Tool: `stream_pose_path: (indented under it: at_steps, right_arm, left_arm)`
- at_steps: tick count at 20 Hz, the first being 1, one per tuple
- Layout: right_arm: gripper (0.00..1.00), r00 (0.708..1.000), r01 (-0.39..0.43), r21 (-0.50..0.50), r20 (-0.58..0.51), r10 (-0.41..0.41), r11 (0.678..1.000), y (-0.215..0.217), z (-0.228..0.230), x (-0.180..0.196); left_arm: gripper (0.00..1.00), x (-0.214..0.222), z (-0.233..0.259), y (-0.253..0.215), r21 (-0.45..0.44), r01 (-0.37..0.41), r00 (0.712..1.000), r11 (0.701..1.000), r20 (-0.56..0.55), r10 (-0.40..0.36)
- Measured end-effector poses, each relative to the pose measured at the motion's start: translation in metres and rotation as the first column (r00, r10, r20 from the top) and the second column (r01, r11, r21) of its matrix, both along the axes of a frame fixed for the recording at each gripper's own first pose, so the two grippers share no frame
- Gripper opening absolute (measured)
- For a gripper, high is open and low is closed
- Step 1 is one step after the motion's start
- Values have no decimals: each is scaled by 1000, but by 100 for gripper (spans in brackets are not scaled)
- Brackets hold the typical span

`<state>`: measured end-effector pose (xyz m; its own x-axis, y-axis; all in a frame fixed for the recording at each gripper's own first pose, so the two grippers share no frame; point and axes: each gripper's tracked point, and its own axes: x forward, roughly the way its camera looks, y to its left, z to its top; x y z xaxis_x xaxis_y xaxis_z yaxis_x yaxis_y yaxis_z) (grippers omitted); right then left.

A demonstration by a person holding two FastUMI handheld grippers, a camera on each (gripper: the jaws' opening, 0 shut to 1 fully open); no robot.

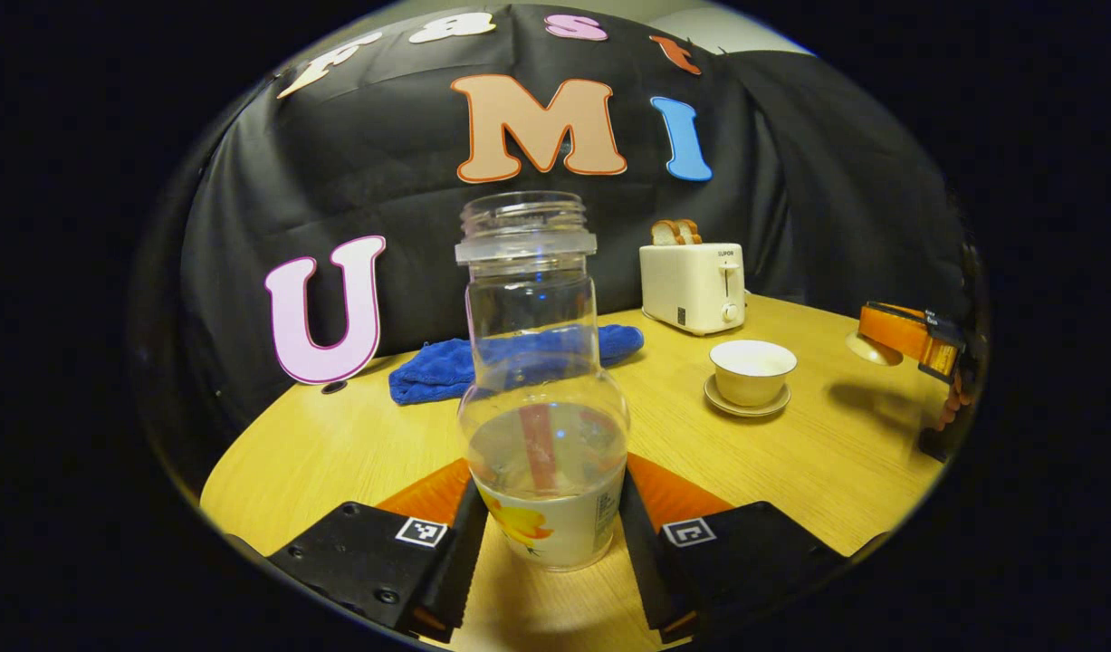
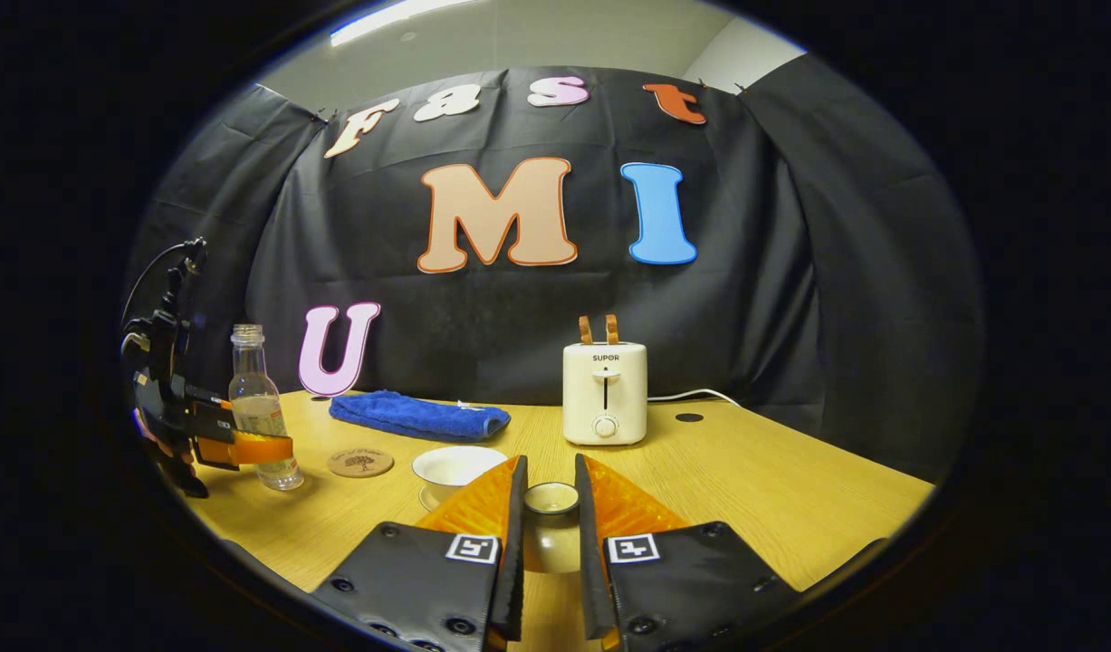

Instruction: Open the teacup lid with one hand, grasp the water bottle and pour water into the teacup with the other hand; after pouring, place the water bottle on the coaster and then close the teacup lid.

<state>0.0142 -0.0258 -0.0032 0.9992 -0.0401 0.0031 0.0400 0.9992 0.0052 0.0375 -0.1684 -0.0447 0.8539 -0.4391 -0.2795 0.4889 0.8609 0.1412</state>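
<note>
left gripper (image 1: 548, 534) grips one water bottle (image 1: 541, 380) | right gripper (image 2: 550, 530) grips one teacup lid (image 2: 551, 499) | one teacup (image 2: 454, 466)

Toaster (image 2: 605, 393) – blue towel (image 2: 417, 416) – table (image 2: 772, 480)

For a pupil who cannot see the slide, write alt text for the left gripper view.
The left claw grips an uncapped clear water bottle, partly filled, standing on a wooden table. Beyond it lie a blue cloth, a lidless teacup on its saucer and a toaster holding bread.
</note>
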Motion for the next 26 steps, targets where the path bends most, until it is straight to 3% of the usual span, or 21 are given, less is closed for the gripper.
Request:
stream_pose_path:
  at_steps: [5,10,13,17,26]
  right_arm:
    - [29,1000,9,0,-1,-9,1000,-5,0,0]
    - [28,1000,23,0,-1,-23,1000,-13,0,0]
    - [28,999,43,-1,0,-43,999,-24,0,0]
    - [29,997,77,-2,1,-77,997,-39,1,0]
    - [28,996,92,-3,1,-92,996,-47,1,-1]
  left_arm:
    - [68,5,3,-15,199,-22,999,980,50,12]
    - [68,20,9,-28,471,-31,992,882,125,-32]
    - [68,36,11,-30,595,-53,987,802,154,-49]
    - [68,57,18,-34,744,-93,969,661,221,-113]
    - [67,82,34,-49,897,-162,919,411,289,-268]
